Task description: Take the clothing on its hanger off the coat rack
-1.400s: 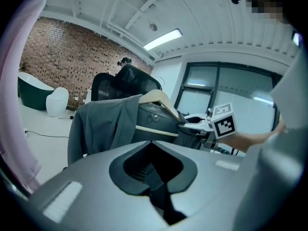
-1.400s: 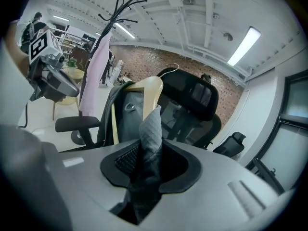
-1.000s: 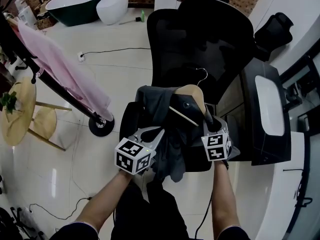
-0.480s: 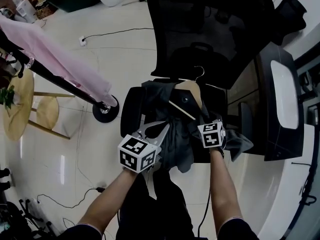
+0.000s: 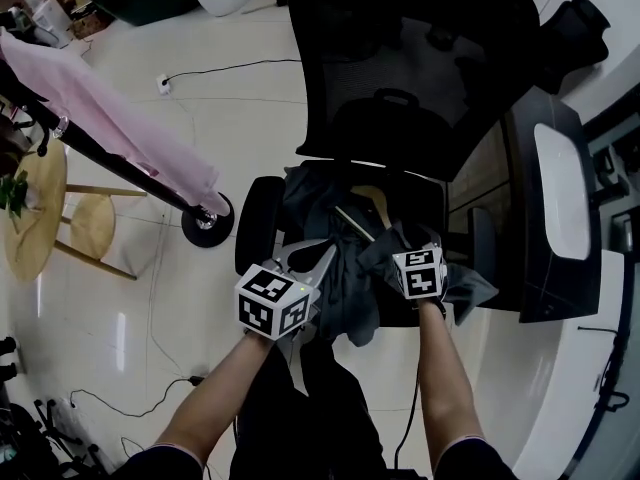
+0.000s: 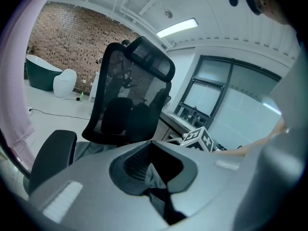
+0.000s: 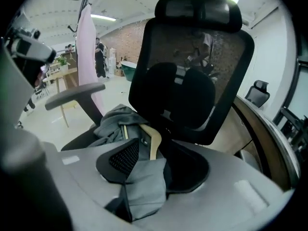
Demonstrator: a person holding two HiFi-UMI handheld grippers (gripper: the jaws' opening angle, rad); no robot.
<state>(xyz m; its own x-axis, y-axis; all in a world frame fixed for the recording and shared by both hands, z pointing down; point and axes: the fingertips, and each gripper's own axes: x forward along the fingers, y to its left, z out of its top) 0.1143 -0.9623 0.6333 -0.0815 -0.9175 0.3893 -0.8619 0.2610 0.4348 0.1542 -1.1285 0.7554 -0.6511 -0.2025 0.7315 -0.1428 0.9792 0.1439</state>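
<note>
Head view, grey garment (image 5: 350, 290) on hanger (image 5: 368, 202) on chair (image 5: 420, 63), left gripper (image 5: 318, 258) pinching it, right gripper (image 5: 392, 246) jaws just opening, cloth between.

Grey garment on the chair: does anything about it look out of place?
Yes. The grey garment sits crumpled on the office chair seat, its wooden hanger lying among the folds instead of hanging.

The clothing (image 5: 345, 290) lies with its hanger (image 5: 371, 201) on the chair (image 5: 410, 68) seat. The coat rack (image 5: 207, 225) stands at nine o'clock from it, the table (image 5: 525, 268) at three.
</note>
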